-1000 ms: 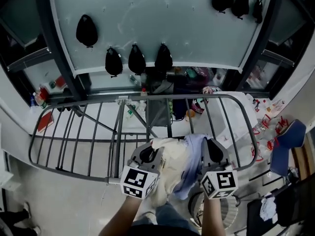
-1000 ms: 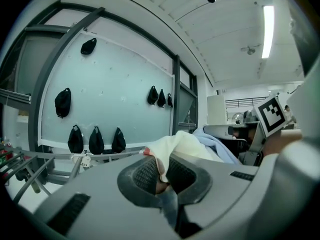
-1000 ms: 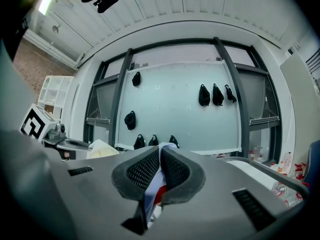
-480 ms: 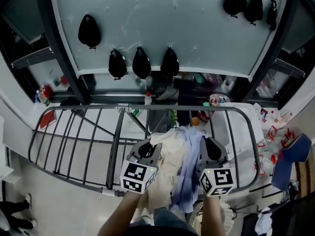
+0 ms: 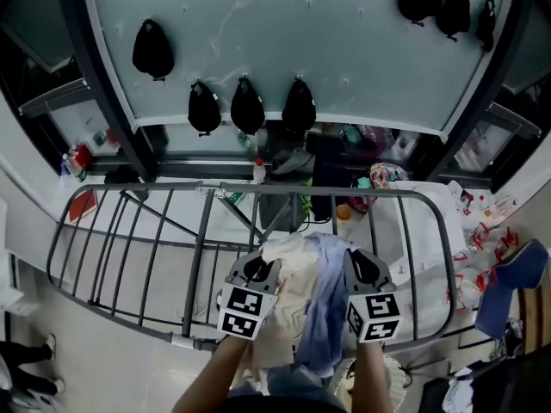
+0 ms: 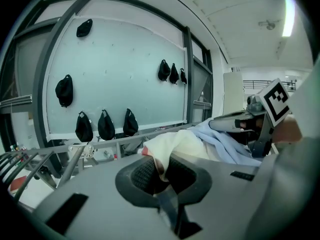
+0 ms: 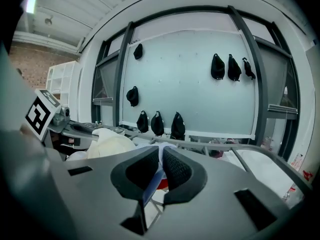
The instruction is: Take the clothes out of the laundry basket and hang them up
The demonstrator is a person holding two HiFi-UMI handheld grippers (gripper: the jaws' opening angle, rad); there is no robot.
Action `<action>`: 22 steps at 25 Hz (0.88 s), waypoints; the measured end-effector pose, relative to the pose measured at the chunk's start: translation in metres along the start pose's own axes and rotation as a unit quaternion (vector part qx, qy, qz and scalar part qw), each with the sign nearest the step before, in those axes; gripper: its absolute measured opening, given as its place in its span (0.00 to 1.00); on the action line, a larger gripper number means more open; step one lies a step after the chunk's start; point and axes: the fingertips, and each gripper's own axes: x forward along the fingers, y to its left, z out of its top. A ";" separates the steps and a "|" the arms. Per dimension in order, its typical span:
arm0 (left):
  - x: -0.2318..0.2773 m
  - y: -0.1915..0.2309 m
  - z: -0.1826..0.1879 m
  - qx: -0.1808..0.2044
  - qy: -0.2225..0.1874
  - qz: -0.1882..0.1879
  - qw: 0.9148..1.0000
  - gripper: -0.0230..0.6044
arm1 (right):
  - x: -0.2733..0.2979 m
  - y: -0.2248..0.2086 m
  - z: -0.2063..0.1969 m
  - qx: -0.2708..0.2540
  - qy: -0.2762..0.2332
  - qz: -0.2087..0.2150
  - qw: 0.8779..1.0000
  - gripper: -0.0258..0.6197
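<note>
A cream garment (image 5: 293, 269) and a light blue one (image 5: 325, 295) hang bunched together between my two grippers, above the near rail of a grey metal drying rack (image 5: 203, 231). My left gripper (image 5: 256, 267) is shut on the cream cloth (image 6: 172, 144), which is pinched between its pads. My right gripper (image 5: 362, 265) is shut on a fold of the light blue cloth (image 7: 155, 176). The cloth trails down toward the person's body. A white ribbed basket rim (image 5: 394, 375) shows under the right forearm.
The rack's far rail (image 5: 327, 188) runs across the middle. Black bags (image 5: 247, 106) hang on the pale glass wall behind. Bottles and clutter (image 5: 362, 136) lie beyond the rack. White sheeting (image 5: 422, 222) lies at the rack's right end, and a blue chair (image 5: 510, 289) stands at the right.
Both grippers have carried the bunched clothes forward and lower, so the bundle now sits over the rack's near rail. Neither grip has altered visibly.
</note>
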 end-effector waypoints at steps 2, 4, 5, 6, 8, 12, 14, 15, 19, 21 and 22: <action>0.001 0.000 -0.003 -0.005 0.008 0.000 1.000 0.09 | 0.002 0.000 -0.005 0.003 0.009 0.004 1.000 0.08; 0.000 0.001 -0.008 -0.011 0.015 0.001 1.000 0.09 | 0.003 -0.001 -0.009 0.004 0.018 0.003 1.000 0.11; 0.000 0.001 -0.010 -0.014 0.020 0.001 1.000 0.11 | 0.003 -0.001 -0.010 0.005 0.023 0.002 1.000 0.14; 0.000 0.000 -0.012 -0.019 0.025 -0.001 1.000 0.15 | 0.003 -0.001 -0.012 0.008 0.028 0.000 1.000 0.16; -0.002 0.000 -0.016 -0.028 0.033 -0.004 0.999 0.23 | 0.002 -0.002 -0.016 0.011 0.035 -0.004 0.999 0.21; -0.005 -0.003 -0.020 -0.037 0.041 -0.009 0.998 0.35 | -0.001 -0.001 -0.017 0.020 0.040 -0.011 0.999 0.32; -0.008 -0.005 -0.021 -0.040 0.042 -0.011 0.998 0.41 | -0.005 0.000 -0.016 0.025 0.042 -0.017 0.999 0.38; -0.010 -0.006 -0.022 -0.042 0.043 -0.013 0.998 0.44 | -0.007 0.000 -0.016 0.026 0.043 -0.021 0.999 0.41; -0.021 -0.011 -0.022 -0.045 0.037 -0.020 0.998 0.48 | -0.017 -0.003 -0.016 0.023 0.039 -0.035 0.998 0.47; -0.027 -0.011 -0.020 -0.043 0.029 -0.019 0.998 0.48 | -0.023 -0.001 -0.013 0.025 0.032 -0.038 0.998 0.48; -0.030 -0.012 -0.019 -0.041 0.025 -0.017 0.999 0.48 | -0.027 0.001 -0.011 0.026 0.027 -0.040 0.998 0.48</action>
